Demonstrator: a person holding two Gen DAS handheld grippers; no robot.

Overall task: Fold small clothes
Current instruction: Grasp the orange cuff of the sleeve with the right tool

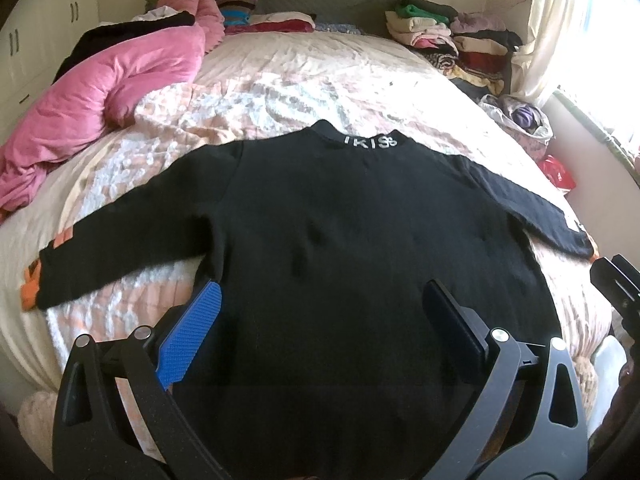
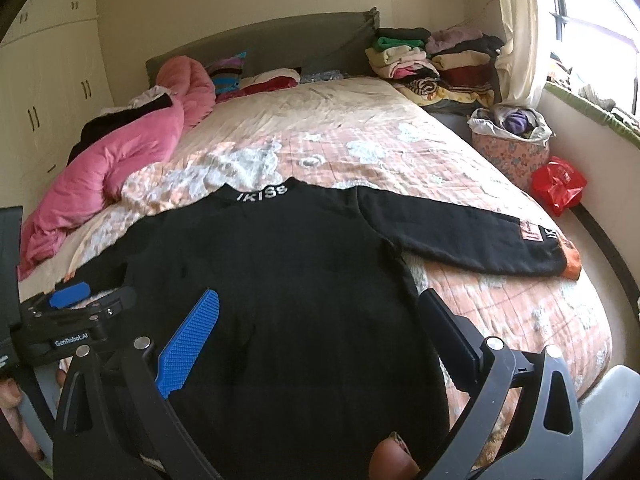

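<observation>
A small black sweater (image 1: 340, 220) lies flat on the bed, back up, with white lettering on the collar and both sleeves spread out. It also shows in the right wrist view (image 2: 280, 264). Its sleeve cuffs are orange (image 2: 572, 264). My left gripper (image 1: 320, 300) is open above the sweater's lower part, near the hem. My right gripper (image 2: 320, 308) is open above the lower right part of the sweater. The left gripper shows at the left edge of the right wrist view (image 2: 72, 300), and the right gripper at the right edge of the left wrist view (image 1: 616, 280).
The bed has a peach and white floral quilt (image 2: 380, 152). A pink duvet (image 1: 100, 92) is bunched at the left. Stacks of folded clothes (image 2: 432, 64) sit at the head on the right. A basket (image 2: 512, 148) and a red bag (image 2: 558, 188) stand by the window wall.
</observation>
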